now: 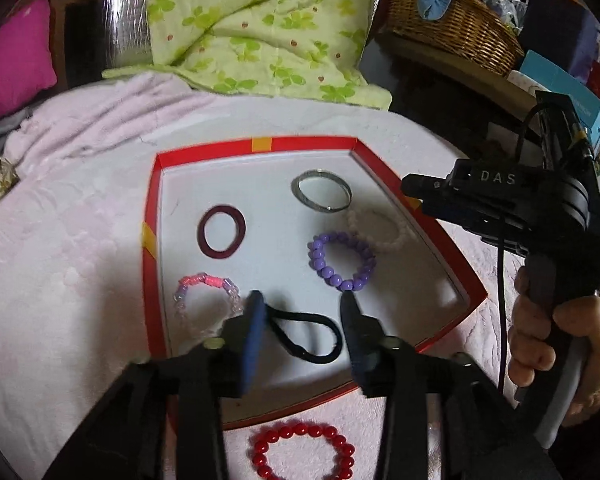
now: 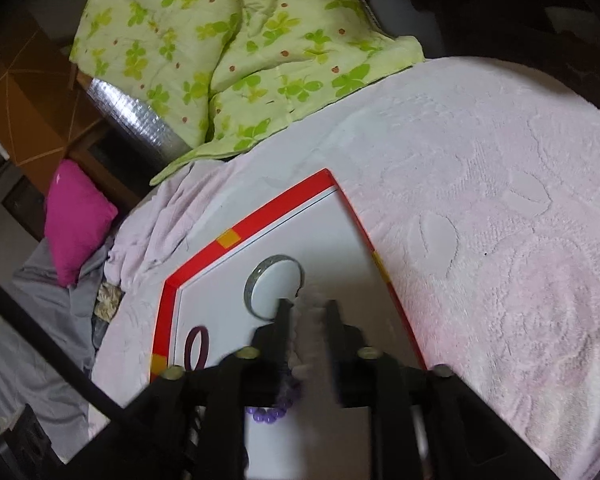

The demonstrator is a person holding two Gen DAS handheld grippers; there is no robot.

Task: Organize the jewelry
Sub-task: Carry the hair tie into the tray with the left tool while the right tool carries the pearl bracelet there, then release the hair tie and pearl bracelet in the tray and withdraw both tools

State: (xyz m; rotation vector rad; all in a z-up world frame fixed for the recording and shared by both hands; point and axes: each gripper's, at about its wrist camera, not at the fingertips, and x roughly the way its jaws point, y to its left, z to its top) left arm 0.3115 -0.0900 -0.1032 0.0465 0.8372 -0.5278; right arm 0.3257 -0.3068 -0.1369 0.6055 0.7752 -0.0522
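A red-rimmed tray (image 1: 256,145) with a white floor holds a silver bangle (image 1: 322,196), a maroon hair tie (image 1: 221,232), a purple bead bracelet (image 1: 342,260), a pale pink bead bracelet (image 1: 376,228) and a pink-and-clear bead bracelet (image 1: 206,296). My left gripper (image 1: 302,312) is open low over the tray's near end. A black hair tie (image 1: 304,336) lies flat between its fingers. My right gripper (image 2: 309,308) is open over the tray's right side, with the pale bracelet (image 2: 310,320) blurred between its fingers, next to the bangle (image 2: 274,284). A red bead bracelet (image 1: 302,454) lies outside the tray.
The tray rests on a pale pink textured cloth (image 2: 480,240). A green flowered quilt (image 1: 260,28) lies beyond it, with a magenta cushion (image 1: 12,64) at the left. A wicker basket (image 1: 452,28) and boxes stand at the back right. A hand (image 1: 560,340) holds the right gripper.
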